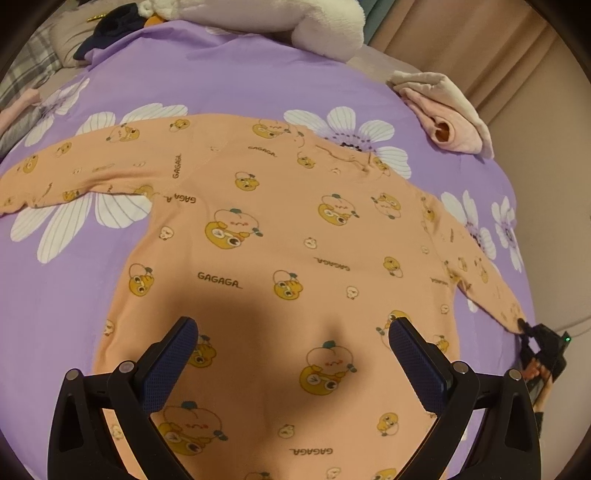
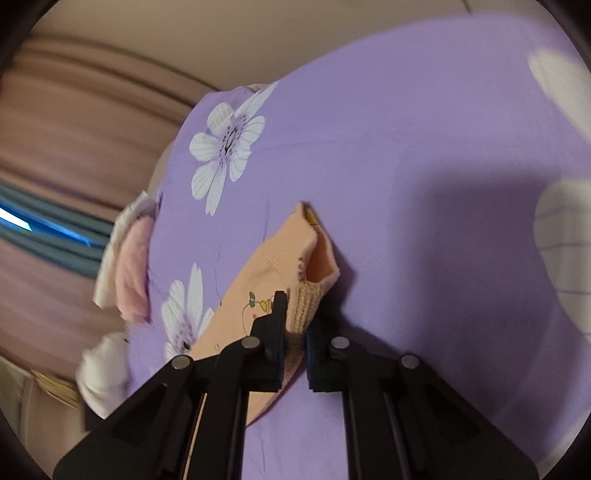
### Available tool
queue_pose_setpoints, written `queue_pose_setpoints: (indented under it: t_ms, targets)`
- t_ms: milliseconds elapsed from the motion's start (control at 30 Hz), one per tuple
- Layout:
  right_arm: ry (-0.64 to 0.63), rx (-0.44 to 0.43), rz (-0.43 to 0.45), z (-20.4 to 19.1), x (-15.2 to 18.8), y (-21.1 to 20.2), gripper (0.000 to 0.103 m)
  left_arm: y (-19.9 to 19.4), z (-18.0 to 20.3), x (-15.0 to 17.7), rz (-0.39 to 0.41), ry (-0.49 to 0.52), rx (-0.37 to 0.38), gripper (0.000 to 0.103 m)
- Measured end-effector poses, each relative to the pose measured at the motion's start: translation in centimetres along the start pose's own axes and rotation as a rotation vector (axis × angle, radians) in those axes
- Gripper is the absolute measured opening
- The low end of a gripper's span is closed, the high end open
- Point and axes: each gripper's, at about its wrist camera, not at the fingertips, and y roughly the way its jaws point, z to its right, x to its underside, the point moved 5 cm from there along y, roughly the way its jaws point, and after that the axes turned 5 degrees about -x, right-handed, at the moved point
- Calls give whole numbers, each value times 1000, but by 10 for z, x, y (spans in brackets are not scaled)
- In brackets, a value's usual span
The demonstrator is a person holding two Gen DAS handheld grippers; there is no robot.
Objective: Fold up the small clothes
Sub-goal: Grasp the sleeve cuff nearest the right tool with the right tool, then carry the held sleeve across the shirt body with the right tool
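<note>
The orange top (image 1: 280, 236), a small long-sleeved child's garment printed with cartoon fruit and "GAGAGA" lettering, lies spread flat across the middle of the bed (image 1: 229, 74), hem toward the near edge and neckline toward the far side. One sleeve stretches toward the bed's left edge; the other runs down to the right edge. It looks like thin knit cotton: light, limp and easily creased, so it should drape from any pinch point and carry no shape of its own. A lifted sleeve will probably trail and drag the body slightly unless it is laid over in one smooth arc. The ribbed cuffs, hem corners and shoulder seams are the firmest places to take hold, being thicker and less apt to slip than a single layer.

The right hand-held gripper (image 2: 295, 325) is clenched on the ribbed cuff (image 2: 306, 299) of the right sleeve, which is raised a little off the sheet near the bed's right edge. The left hand-held gripper (image 1: 293, 354) hangs above the lower body of the top with its jaws spread wide, grasping nothing.

Beyond the neckline, a folded pink garment (image 1: 447, 114) sits at the far right corner. A white plush toy (image 1: 295, 22) lies along the far edge, and dark clothing (image 1: 110, 29) sits at the far left corner.
</note>
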Motion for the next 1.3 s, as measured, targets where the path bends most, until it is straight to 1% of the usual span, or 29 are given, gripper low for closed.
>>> queue_pose_setpoints:
  t_ms: [100,167,267,367,467,500,600,667,700,767,800,867,900,933,967,1000,1100,1167,1200,1233,1267,1300]
  targets:
    - [-103,-9,-12,-28,2,-4,8,-1,-7,1,-5,-10,-14,102]
    - [-185,-17,-20,-54,8,-10,8,-3,-14,2,-10,-24,-6,103]
    - [-325,-36,-41,-105,28,-14,8,-8,-26,3,-15,-37,0,102]
    - [-427,-69,-63,-156,56,-13,8,-17,-41,4,-14,-55,2,102]
    - [-517,-104,-78,-214,91,-6,8,-28,-59,3,2,-79,2,103]
    - [-546,-123,-63,-225,100,-6,8,-31,-65,3,6,-87,-1,102]
    - [-647,-136,-70,-275,137,1,8,-41,-86,1,24,-115,-3,103]
    - [-725,-155,-83,-311,172,7,8,-47,-104,-2,33,-143,-6,102]
    - [-753,-154,-87,-321,183,10,8,-49,-111,-3,36,-153,-9,103]
    - [-839,-154,-107,-347,222,21,8,-52,-125,-4,43,-172,-18,103]
    - [-866,-153,-116,-353,234,27,8,-53,-130,-4,43,-179,-21,103]
    - [-950,-139,-140,-364,272,41,8,-53,-141,-4,43,-192,-25,103]
    - [-1000,-130,-164,-367,297,51,9,-53,-146,-4,42,-198,-28,103]
    - [-1029,-123,-182,-367,311,58,9,-53,-151,-4,41,-202,-32,103]
    - [-1076,-111,-211,-365,335,68,9,-53,-155,-4,41,-206,-36,103]
    - [-1106,-102,-227,-361,349,73,9,-53,-158,-4,41,-210,-39,102]
    - [-1246,-56,-284,-348,408,97,9,-51,-166,-5,40,-218,-43,103]
    - [-1321,-32,-310,-337,431,109,11,-48,-168,-7,38,-215,-48,103]
    - [-1383,-4,-337,-328,447,118,12,-45,-169,-8,31,-213,-53,103]
    - [-1418,19,-354,-323,456,125,11,-42,-170,-10,25,-212,-54,103]
    - [-1446,36,-374,-317,464,130,13,-39,-169,-11,17,-210,-48,103]
    - [-1473,52,-403,-309,470,135,20,-37,-168,-13,11,-209,-41,103]
